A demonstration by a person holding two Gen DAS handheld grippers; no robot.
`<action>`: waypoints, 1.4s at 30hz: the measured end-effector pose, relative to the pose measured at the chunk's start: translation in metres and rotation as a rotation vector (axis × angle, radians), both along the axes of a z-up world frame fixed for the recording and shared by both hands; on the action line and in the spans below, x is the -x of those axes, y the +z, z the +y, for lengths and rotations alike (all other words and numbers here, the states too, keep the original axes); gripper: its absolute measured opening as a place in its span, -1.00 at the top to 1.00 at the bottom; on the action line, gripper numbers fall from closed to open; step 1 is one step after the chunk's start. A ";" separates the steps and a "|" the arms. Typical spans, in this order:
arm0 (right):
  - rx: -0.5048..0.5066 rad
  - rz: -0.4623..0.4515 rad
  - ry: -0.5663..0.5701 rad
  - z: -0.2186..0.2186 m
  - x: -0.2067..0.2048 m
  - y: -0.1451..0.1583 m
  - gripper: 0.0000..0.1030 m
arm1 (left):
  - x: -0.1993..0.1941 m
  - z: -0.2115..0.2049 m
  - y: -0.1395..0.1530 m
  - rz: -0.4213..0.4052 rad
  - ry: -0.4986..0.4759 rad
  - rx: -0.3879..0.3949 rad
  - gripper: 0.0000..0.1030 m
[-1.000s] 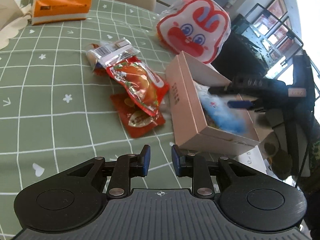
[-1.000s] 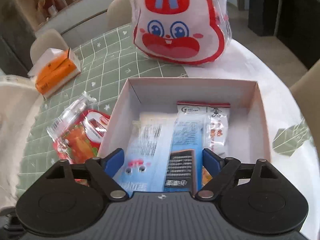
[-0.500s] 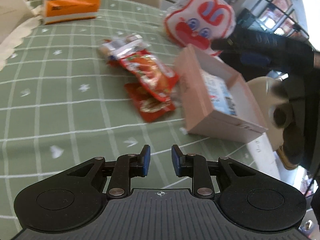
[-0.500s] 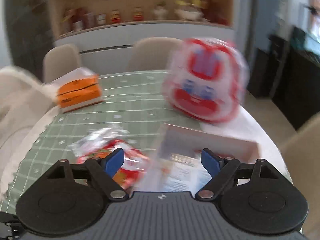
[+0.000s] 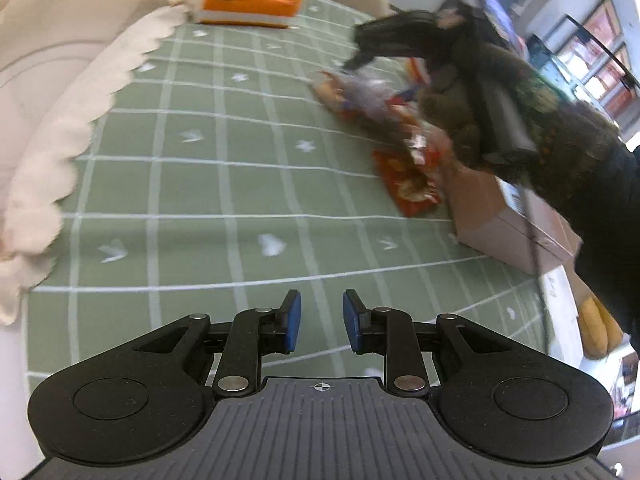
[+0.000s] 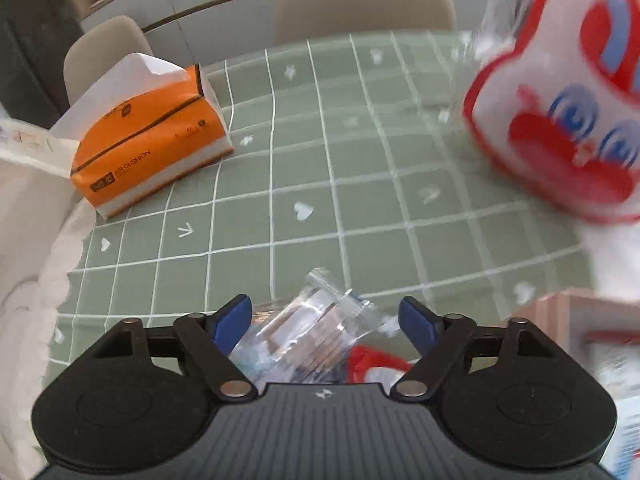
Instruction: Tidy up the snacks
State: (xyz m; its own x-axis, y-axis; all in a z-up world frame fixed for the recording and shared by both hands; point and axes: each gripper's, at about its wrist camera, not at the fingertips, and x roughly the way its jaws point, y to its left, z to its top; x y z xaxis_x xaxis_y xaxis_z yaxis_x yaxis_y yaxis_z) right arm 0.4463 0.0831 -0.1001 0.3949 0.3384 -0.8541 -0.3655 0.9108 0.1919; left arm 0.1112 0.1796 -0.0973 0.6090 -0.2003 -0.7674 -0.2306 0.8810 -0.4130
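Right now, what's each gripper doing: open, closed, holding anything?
Left gripper: narrowly open, nothing between the pads.
Right gripper: open, jaws just closing around the clear snack packet, not gripping yet.

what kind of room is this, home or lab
Most likely a home dining area: a table under a green checked tablecloth, padded dining chairs pulled up to it, and an orange tissue pack on top.

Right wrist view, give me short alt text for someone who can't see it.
The right claw hangs open over a clear crinkly snack packet on a green checked tablecloth, the packet between its blue pads but not pressed. An orange tissue pack lies far left; a blurred rabbit-face bag stands at right.
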 end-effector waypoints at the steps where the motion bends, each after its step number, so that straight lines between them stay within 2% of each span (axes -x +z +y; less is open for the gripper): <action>1: -0.041 0.033 -0.002 -0.004 0.002 -0.001 -0.34 | 0.002 0.006 -0.002 0.002 0.018 0.005 0.47; 2: -0.078 0.056 0.010 -0.006 0.006 -0.002 -0.25 | 0.003 0.011 -0.003 0.003 0.038 0.012 0.47; 3: -0.098 0.059 0.039 -0.009 0.014 0.000 0.00 | 0.004 0.015 -0.004 0.001 0.054 0.020 0.47; 4: -0.093 0.053 0.066 -0.011 0.021 0.002 0.17 | 0.004 0.018 -0.004 -0.005 0.067 0.030 0.47; 6: -0.093 0.046 0.140 -0.015 0.042 0.007 0.27 | 0.002 0.021 -0.003 -0.016 0.077 0.039 0.47; 11: -0.156 0.032 0.273 -0.039 0.107 0.031 0.27 | -0.010 0.013 0.003 -0.028 0.055 0.050 0.47; 16: -0.164 0.001 0.314 -0.087 0.173 0.047 0.27 | -0.034 -0.008 0.014 -0.045 0.013 0.037 0.47; 21: -0.133 -0.020 0.241 -0.153 0.214 0.042 0.27 | -0.063 -0.033 0.022 -0.043 -0.031 0.006 0.47; 25: -0.096 -0.037 0.087 -0.205 0.225 0.028 0.27 | -0.087 -0.048 0.025 -0.020 -0.044 -0.014 0.47; 27: -0.058 -0.092 0.014 -0.229 0.230 0.023 0.20 | -0.098 -0.053 0.026 -0.016 -0.044 -0.022 0.47; 30: -0.034 -0.122 -0.091 -0.258 0.233 0.017 -0.14 | -0.117 -0.056 0.028 -0.041 -0.030 -0.020 0.47; 33: -0.089 -0.083 -0.160 -0.280 0.235 0.004 -0.18 | -0.141 -0.058 0.034 -0.076 -0.030 -0.052 0.47; 36: -0.079 -0.045 -0.211 -0.289 0.238 -0.015 -0.21 | -0.176 -0.065 0.041 -0.091 -0.080 -0.136 0.47; 37: -0.083 -0.078 -0.210 -0.288 0.242 -0.017 -0.31 | -0.192 -0.069 0.040 -0.087 -0.112 -0.174 0.47; 39: -0.033 -0.104 -0.190 -0.278 0.246 -0.020 -0.36 | -0.222 -0.076 0.034 -0.072 -0.149 -0.234 0.47; 42: 0.087 -0.143 -0.132 -0.256 0.250 -0.023 -0.41 | -0.254 -0.080 0.017 -0.034 -0.190 -0.248 0.47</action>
State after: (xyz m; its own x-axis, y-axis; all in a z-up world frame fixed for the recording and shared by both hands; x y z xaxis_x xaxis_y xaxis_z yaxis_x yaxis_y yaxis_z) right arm 0.1960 -0.1726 -0.1233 0.5503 0.2035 -0.8098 -0.2599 0.9634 0.0655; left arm 0.3651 0.0994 -0.0807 0.6050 -0.1225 -0.7868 -0.0421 0.9818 -0.1852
